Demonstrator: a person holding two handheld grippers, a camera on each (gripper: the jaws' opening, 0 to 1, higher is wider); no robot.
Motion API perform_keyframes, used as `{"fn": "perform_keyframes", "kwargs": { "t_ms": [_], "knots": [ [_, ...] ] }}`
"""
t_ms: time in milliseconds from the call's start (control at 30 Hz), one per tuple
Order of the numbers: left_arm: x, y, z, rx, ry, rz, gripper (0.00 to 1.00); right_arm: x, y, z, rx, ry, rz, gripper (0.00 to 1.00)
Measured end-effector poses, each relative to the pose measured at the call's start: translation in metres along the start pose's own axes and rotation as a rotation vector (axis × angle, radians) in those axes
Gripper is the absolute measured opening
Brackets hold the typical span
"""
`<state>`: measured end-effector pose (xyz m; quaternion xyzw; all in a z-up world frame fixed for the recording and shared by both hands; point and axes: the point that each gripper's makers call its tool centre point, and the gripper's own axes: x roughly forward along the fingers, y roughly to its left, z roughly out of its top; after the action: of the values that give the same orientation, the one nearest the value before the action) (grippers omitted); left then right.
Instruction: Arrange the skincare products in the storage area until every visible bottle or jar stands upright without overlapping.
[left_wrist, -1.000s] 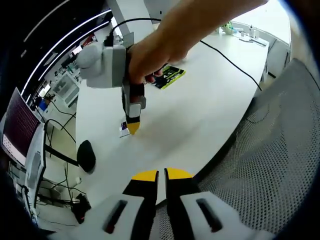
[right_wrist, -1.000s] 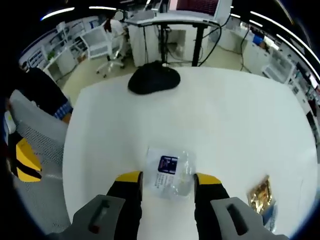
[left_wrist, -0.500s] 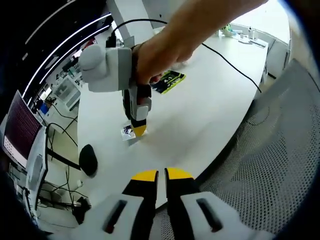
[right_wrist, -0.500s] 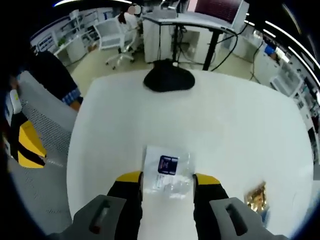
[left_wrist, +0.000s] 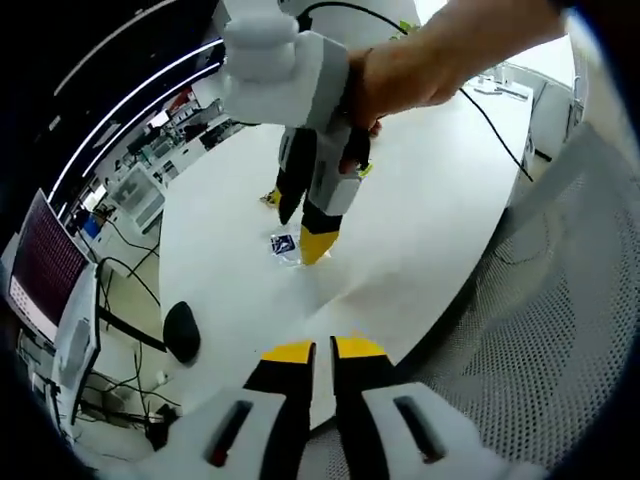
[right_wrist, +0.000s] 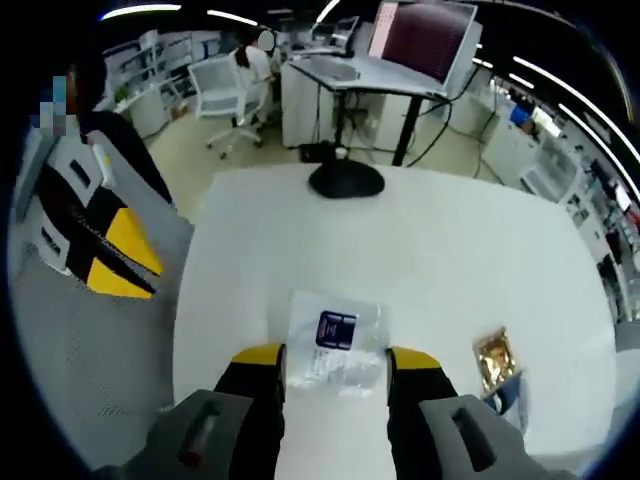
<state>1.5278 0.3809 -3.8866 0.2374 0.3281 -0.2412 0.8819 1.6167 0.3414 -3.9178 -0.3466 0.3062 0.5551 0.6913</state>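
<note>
A clear plastic sachet (right_wrist: 335, 340) with a dark blue label sits between the yellow-tipped jaws of my right gripper (right_wrist: 336, 357), which is shut on its two sides. In the left gripper view a hand holds that right gripper (left_wrist: 300, 235) above the white table (left_wrist: 420, 220), the sachet (left_wrist: 283, 243) hanging at its tips over a faint shadow. My left gripper (left_wrist: 323, 350) is near the table's edge, shut, nothing between its jaws. It also appears as a yellow and black shape, the left gripper (right_wrist: 100, 250), at the left of the right gripper view.
A gold sachet (right_wrist: 492, 358) lies on the table (right_wrist: 450, 260) to the right, over something blue. A black rounded object (right_wrist: 345, 180) rests at the far edge. A grey mesh chair (left_wrist: 540, 330) stands beside the table. A black cable (left_wrist: 490, 110) crosses the tabletop.
My right gripper has risen off the table with the sachet between its jaws; the tabletop now looks farther away. The left gripper stays shut.
</note>
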Motion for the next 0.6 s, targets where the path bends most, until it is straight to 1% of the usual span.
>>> {"fn": "perform_keyframes", "kwargs": {
  "t_ms": [133,233,333,433,533,600],
  "knots": [
    [-0.004,0.0,0.008,-0.029,-0.047,-0.005,0.05,-0.013,0.014,-0.007,-0.03,-0.013,-0.02,0.39],
    [-0.003,-0.002,0.009,-0.038,-0.057,-0.012,0.07,-0.021,0.025,-0.012,-0.028,-0.019,-0.028,0.4],
    [-0.001,-0.009,0.008,-0.033,-0.054,-0.044,0.11,-0.029,0.038,-0.014,-0.011,-0.033,-0.031,0.4],
    [-0.006,-0.016,0.019,-0.051,-0.096,-0.075,0.13,-0.043,0.049,-0.006,-0.021,-0.068,-0.052,0.4],
    [-0.012,-0.021,0.034,-0.068,-0.17,-0.099,0.15,-0.055,0.052,-0.002,-0.074,-0.094,-0.102,0.4],
    [-0.012,-0.022,0.035,-0.094,-0.177,-0.116,0.17,-0.061,0.056,-0.004,-0.072,-0.105,-0.113,0.4]
  ]
}}
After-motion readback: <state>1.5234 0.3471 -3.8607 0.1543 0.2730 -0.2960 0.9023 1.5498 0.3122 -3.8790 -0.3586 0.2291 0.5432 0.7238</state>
